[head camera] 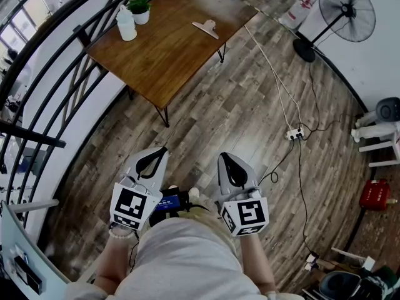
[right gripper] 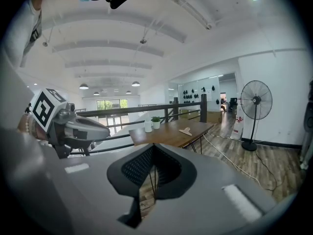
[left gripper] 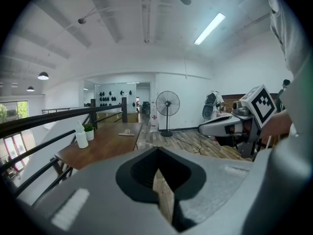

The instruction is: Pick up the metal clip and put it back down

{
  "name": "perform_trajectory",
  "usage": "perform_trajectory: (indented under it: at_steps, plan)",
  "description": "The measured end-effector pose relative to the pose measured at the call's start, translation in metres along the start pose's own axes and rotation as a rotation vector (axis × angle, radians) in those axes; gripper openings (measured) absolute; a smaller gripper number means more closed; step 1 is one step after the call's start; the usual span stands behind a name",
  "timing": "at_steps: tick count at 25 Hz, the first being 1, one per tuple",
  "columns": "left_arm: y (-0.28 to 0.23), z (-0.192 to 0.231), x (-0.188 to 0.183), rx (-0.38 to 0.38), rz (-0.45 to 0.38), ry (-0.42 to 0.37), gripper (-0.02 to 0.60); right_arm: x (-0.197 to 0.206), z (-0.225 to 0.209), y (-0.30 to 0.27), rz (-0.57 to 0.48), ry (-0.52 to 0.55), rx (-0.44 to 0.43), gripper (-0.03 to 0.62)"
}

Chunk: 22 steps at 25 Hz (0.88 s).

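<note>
Shirt (head camera: 187,255) fills foreground, head view, cut off at frame bottom. Left gripper (head camera: 164,150) and right gripper (head camera: 223,157) over floor (head camera: 237,105), jaws closed, nothing held. Metal clip (head camera: 205,28) lies well ahead on wooden table (head camera: 169,55), near right edge. Left gripper view: tips meet, empty; clip tiny, shape unreadable. Right gripper view: jaws together, empty; clip small on tabletop.

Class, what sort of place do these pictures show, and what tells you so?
Probably an indoor loft or mezzanine workspace: a black railing edges the wood-plank floor, which holds a wooden table and a standing fan.
</note>
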State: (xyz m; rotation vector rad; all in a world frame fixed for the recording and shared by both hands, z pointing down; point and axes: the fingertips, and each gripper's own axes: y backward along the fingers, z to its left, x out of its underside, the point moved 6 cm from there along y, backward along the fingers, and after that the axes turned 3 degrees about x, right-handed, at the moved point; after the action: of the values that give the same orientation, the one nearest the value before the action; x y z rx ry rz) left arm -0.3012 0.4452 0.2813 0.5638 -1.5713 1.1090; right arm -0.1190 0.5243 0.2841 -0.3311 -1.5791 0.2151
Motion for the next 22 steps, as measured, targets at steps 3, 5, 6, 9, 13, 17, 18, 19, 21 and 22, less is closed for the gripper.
perform_trajectory:
  at_steps: [3, 5, 6, 9, 13, 17, 18, 19, 21, 22]
  plan:
    - [0.001, 0.0, 0.0, -0.01, -0.014, 0.022, 0.0, 0.001, 0.001, 0.001, -0.004, -0.003, -0.008, 0.026]
    - [0.001, -0.001, -0.001, -0.006, -0.024, 0.043, 0.031, 0.001, 0.001, 0.001, -0.006, -0.012, -0.016, 0.072]
    - [0.0, -0.001, -0.002, 0.0, -0.028, 0.048, 0.055, 0.001, 0.001, 0.001, -0.008, -0.021, -0.019, 0.097]
    - [-0.002, -0.003, -0.005, 0.006, -0.036, 0.035, 0.095, -0.001, -0.001, 0.001, -0.021, -0.051, -0.019, 0.169]
    - [-0.004, -0.004, -0.011, -0.006, -0.046, 0.02, 0.097, -0.002, -0.006, 0.001, -0.032, -0.062, -0.016, 0.175]
    - [-0.008, -0.011, -0.009, -0.016, -0.032, 0.034, 0.097, 0.0, -0.016, 0.004, -0.035, -0.061, -0.022, 0.175]
    - [-0.008, -0.013, -0.01, -0.017, -0.034, 0.032, 0.097, 0.0, -0.018, 0.005, -0.036, -0.06, -0.024, 0.175]
    - [-0.009, -0.014, -0.012, -0.018, -0.037, 0.03, 0.097, -0.001, -0.02, 0.005, -0.037, -0.059, -0.027, 0.175]
    - [-0.011, -0.019, -0.014, -0.021, -0.038, 0.03, 0.097, -0.002, -0.025, 0.006, -0.038, -0.058, -0.031, 0.178]
    - [-0.012, -0.022, -0.014, -0.022, -0.035, 0.032, 0.097, -0.001, -0.028, 0.007, -0.037, -0.056, -0.034, 0.179]
